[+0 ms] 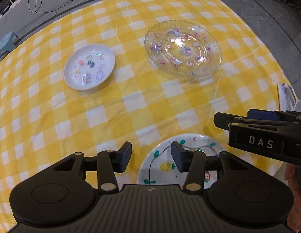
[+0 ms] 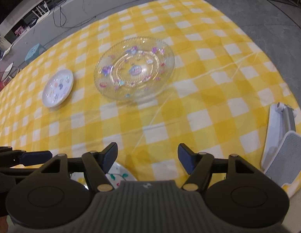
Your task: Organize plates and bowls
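A clear glass plate [image 1: 182, 48] with stickers lies far right on the yellow checked cloth; it also shows in the right wrist view [image 2: 134, 68]. A small white plate [image 1: 89, 66] with stickers lies to its left, also seen in the right wrist view [image 2: 57, 85]. A white painted plate [image 1: 166, 161] with a pineapple drawing lies near the front edge, partly under my left gripper [image 1: 151, 158], which is open and empty above it. My right gripper [image 2: 148, 158] is open and empty, just right of that painted plate [image 2: 119, 175]; it appears from the side in the left wrist view [image 1: 245, 120].
A white and grey dish rack [image 2: 280, 136] stands at the table's right edge, its corner visible in the left wrist view [image 1: 284, 95]. A teal stool [image 1: 6, 42] and cables are on the floor beyond the table's far left.
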{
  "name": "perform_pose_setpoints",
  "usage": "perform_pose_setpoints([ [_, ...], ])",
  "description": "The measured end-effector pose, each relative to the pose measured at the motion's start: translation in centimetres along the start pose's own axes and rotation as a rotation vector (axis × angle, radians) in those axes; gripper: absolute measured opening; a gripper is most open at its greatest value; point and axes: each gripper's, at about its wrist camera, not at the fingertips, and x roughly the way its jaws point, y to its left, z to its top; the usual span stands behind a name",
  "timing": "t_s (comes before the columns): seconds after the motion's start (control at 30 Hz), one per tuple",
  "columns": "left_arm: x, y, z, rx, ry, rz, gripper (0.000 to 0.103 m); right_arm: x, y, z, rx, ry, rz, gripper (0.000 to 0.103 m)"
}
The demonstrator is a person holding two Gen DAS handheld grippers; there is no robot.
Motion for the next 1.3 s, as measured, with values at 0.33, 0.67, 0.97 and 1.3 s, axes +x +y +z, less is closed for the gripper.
perform_pose_setpoints([
  [0.33, 1.1, 0.6, 1.3, -0.04, -0.005, -0.006, 0.059, 0.3, -0.6, 1.6, 0.04, -0.035, -0.001, 0.071],
  [0.67, 1.9, 1.2, 3.8, -0.097, -0.022, -0.024, 0.066, 1.3, -2.1, 3.3, 0.132, -0.033, 0.029, 0.071],
  [0.97, 3.2, 3.1, 6.3, -0.233, -0.038, -0.074, 0.066, 2.6, -3.9, 5.5, 0.206, -0.08, 0.049, 0.059],
  [1.3, 4.8, 3.4, 8.5, -0.268, -0.072, -0.085, 0.065, 5.5, -5.8, 7.8, 0.296, -0.073, 0.101, 0.047],
])
